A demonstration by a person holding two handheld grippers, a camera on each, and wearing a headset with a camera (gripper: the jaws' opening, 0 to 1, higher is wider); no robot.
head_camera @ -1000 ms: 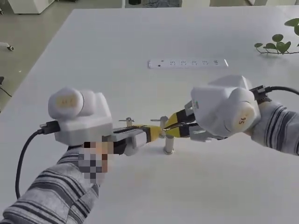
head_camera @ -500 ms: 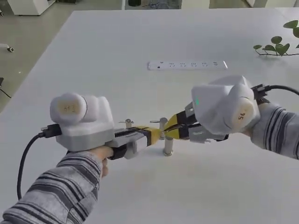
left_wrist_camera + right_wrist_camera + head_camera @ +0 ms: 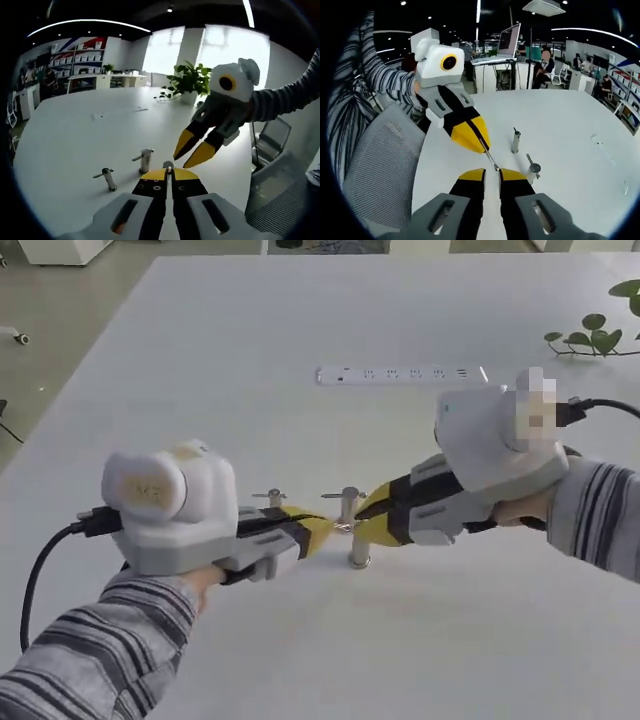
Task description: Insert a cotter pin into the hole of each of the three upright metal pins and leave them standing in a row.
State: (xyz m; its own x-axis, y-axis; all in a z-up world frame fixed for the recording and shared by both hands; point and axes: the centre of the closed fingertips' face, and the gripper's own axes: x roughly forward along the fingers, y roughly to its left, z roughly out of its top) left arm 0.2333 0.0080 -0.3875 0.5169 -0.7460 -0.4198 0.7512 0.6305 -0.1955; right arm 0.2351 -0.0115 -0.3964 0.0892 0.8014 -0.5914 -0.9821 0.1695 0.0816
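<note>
Three upright metal pins stand on the white table. The two far ones (image 3: 349, 502) (image 3: 275, 502) carry cotter pins through their heads, as do the same two (image 3: 145, 161) (image 3: 108, 179) in the left gripper view. Right in front of the near pin (image 3: 358, 552), my left gripper (image 3: 325, 528) is shut on a thin cotter pin (image 3: 487, 152), which points at my right gripper (image 3: 492, 172). The right gripper (image 3: 362, 527) comes in from the other side, open, its yellow tips either side of the cotter pin's free end.
A white power strip (image 3: 400, 375) lies farther back on the table (image 3: 300, 640). A leafy plant sprig (image 3: 595, 335) is at the far right. A grey mesh chair (image 3: 385, 165) stands beside the table's edge.
My right gripper has rolled and drawn back a little to the right, and its jaws have spread. The left gripper stays on its cotter pin beside the near metal pin.
</note>
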